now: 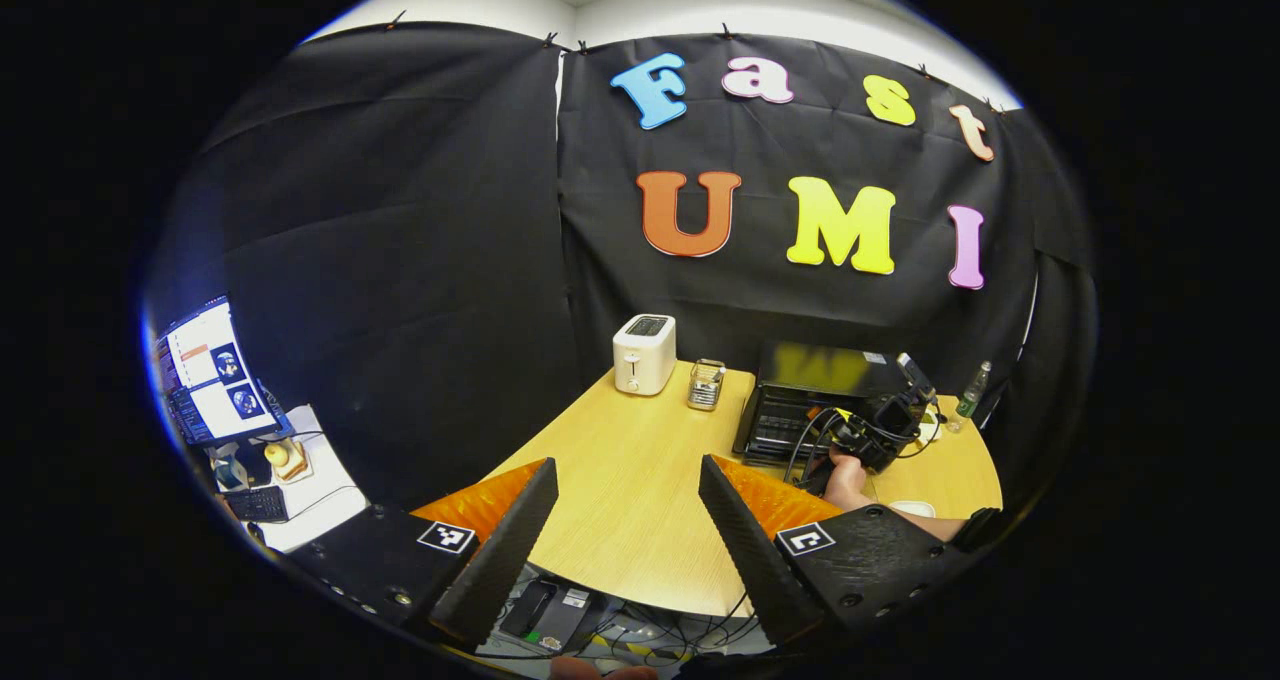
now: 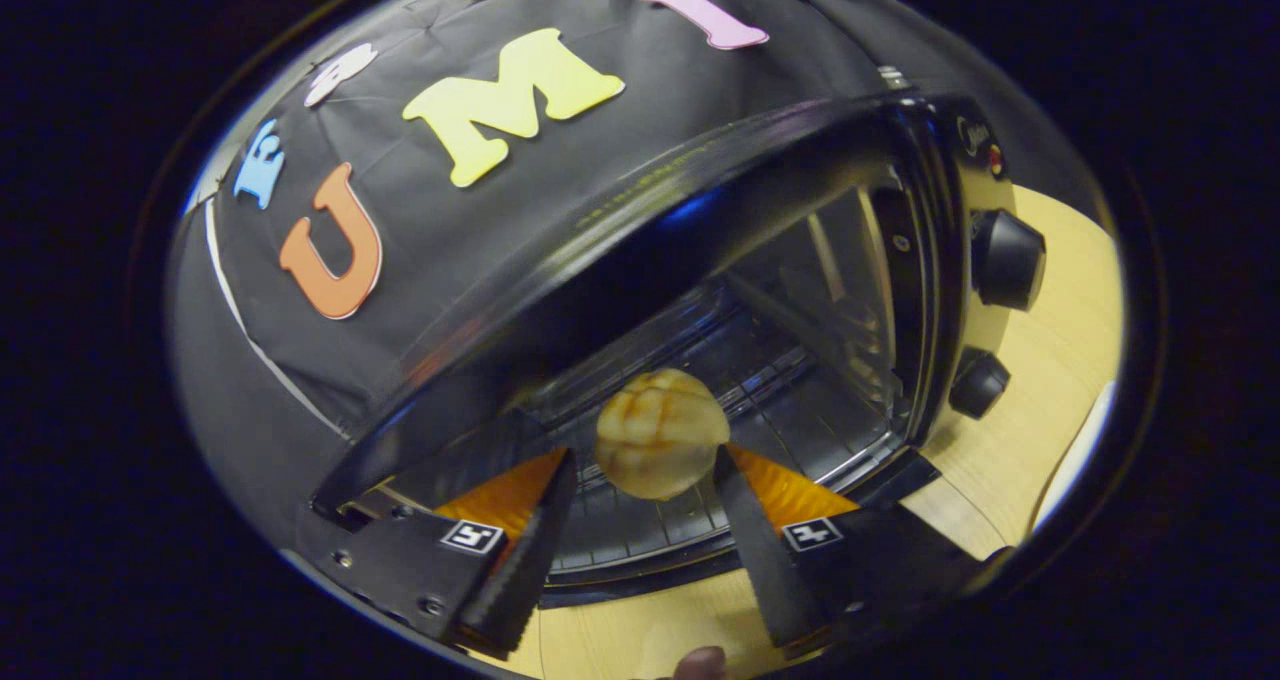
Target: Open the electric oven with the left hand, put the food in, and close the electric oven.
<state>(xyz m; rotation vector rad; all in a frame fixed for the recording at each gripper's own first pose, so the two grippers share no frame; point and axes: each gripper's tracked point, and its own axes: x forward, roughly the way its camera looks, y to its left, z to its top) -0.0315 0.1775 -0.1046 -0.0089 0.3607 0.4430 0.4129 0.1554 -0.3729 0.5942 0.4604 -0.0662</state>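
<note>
The left gripper (image 1: 628,505) hangs with jaws spread over a pale wooden table (image 1: 640,480). Ahead stand a white toaster (image 1: 644,353) and, to its right, the black electric oven (image 1: 800,405). The right gripper (image 2: 640,495) is splayed at the oven's mouth; the bun (image 2: 662,433) sits just beyond its fingertips on the rack (image 2: 640,525).

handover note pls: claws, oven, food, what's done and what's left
Left claw: open, empty, held back over the table.
Right claw: at the oven mouth, jaws spread; the bun sits between the fingertips, and I cannot tell if either one touches it.
Electric oven: open, bun on the wire rack just inside.
Done: oven opened, food in.
Left: pull the right claw clear, then close the oven.
</note>
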